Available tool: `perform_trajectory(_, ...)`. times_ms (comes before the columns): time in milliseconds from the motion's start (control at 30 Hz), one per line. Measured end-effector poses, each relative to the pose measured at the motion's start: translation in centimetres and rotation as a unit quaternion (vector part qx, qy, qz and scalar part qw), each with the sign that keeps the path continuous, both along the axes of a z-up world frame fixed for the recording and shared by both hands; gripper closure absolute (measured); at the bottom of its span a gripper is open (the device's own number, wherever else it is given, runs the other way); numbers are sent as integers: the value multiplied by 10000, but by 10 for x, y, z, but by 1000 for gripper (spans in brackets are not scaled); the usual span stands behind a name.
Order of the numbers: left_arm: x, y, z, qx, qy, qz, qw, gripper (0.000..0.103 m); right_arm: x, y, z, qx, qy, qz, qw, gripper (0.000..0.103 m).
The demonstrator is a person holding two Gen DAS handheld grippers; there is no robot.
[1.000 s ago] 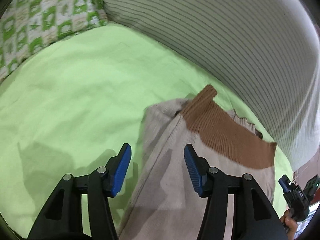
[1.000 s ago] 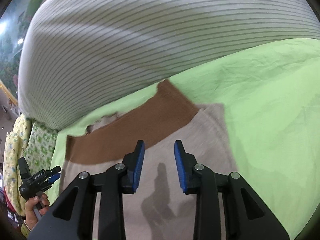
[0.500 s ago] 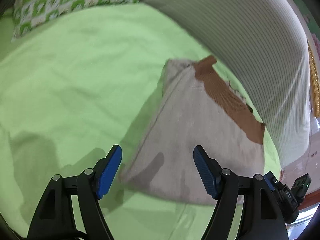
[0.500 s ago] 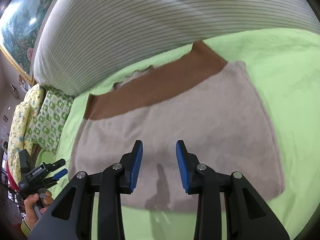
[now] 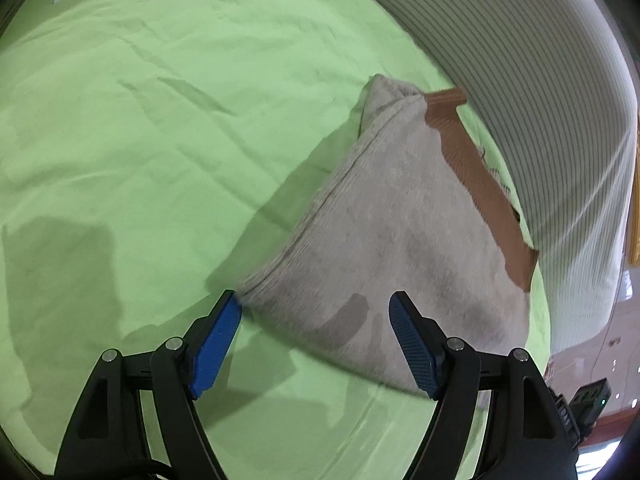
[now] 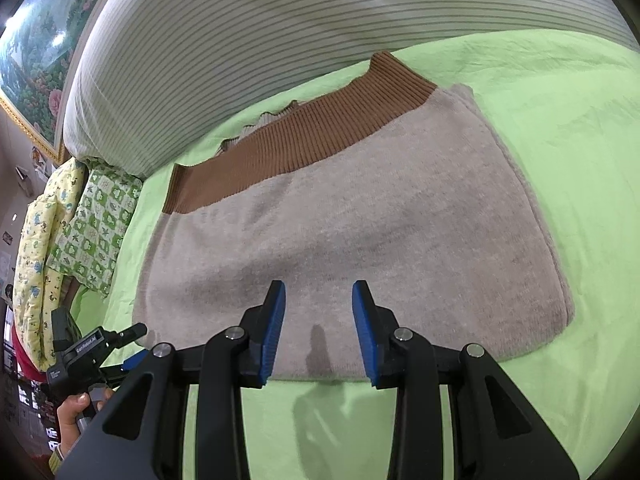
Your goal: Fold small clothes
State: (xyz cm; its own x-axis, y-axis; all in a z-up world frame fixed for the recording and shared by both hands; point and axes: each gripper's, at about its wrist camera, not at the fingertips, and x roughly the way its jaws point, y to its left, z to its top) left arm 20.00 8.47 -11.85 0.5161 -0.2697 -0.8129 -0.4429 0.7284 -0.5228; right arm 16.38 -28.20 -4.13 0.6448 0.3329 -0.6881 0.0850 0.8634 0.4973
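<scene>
A small grey-beige knit garment [image 6: 352,216] with a brown ribbed band [image 6: 304,136] lies folded flat on the green bedsheet [image 6: 560,128]. It also shows in the left wrist view [image 5: 400,232], brown band [image 5: 480,176] at its far edge. My left gripper [image 5: 316,312] is open and empty, hovering above the garment's near corner. My right gripper [image 6: 319,304] is open and empty, above the garment's near edge. The left gripper also shows in the right wrist view [image 6: 120,346], held by a hand at the lower left.
A large striped pillow [image 6: 320,12] lies along the far side of the bed, just behind the garment. A green patterned cushion [image 6: 96,220] and a yellow quilt [image 6: 36,240] sit at the bed's left end. Green sheet [image 5: 140,140] stretches to the left of the garment.
Both grippers have drawn back and up from the garment, so more of it and the sheet is in view. The left jaws have opened wider. The garment lies still.
</scene>
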Motion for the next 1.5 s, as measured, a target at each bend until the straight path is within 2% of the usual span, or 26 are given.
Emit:
perform_trajectory(267, 17, -5, -5, -178, -103, 364, 9991, 25, 25, 23, 4, -245, -246, 264, 9990, 67)
perform_trajectory(333, 19, -5, -5, -169, -166, 423, 9988, 25, 37, 28, 1, -262, -202, 358, 9988, 70)
perform_trajectory(400, 19, -6, -5, -135, -208, 447, 9987, 27, 46, 32, -2, -266, -174, 435, 9985, 82)
perform_trajectory(533, 20, -6, -5, -96, -233, 451, 9987, 30, 60, 47, -4, -199, -190, 686, 9973, 86)
perform_trajectory(600, 22, -8, -5, -115, -253, 419, 9987, 37, 66, 56, -5, -172, -182, 792, 9965, 86)
perform_trajectory(633, 23, -7, -5, -156, -274, 392, 9987, 48, 68, 59, -6, -155, -173, 826, 9963, 86)
perform_trajectory(667, 24, -7, -5, -213, -300, 355, 9987, 64, 71, 63, -9, -146, -154, 855, 9961, 86)
perform_trajectory(733, 28, -9, -2, -325, -411, 208, 9984, 80, 75, 66, -14, -180, -84, 865, 9961, 86)
perform_trajectory(867, 31, -23, 28, -266, -922, -231, 9951, 85, 81, 64, -27, -191, 90, 855, 9961, 86)
perform_trajectory(967, 36, -46, 60, -395, -1452, -646, 9865, 86, 82, 63, -34, -143, 136, 868, 9960, 87)
perform_trajectory(1067, 46, -85, 90, -530, -1830, -1220, 9741, 86, 84, 62, -39, -36, 142, 881, 9960, 87)
perform_trajectory(1200, 58, -154, 113, -645, -2111, -2178, 9507, 86, 81, 41, -35, 470, 94, 695, 9964, 87)
perform_trajectory(1267, 64, -190, 111, -562, -2090, -2685, 9386, 86, 76, 16, -29, 718, -62, 410, 9966, 87)
perform_trajectory(1333, 68, -219, 99, -439, -1965, -3065, 9303, 84, 72, -11, -25, 932, -135, 94, 9955, 86)
perform_trajectory(1500, 78, -268, 54, -14, -1290, -3680, 9208, 70, 61, -83, -22, 1238, -119, -664, 9900, 83)
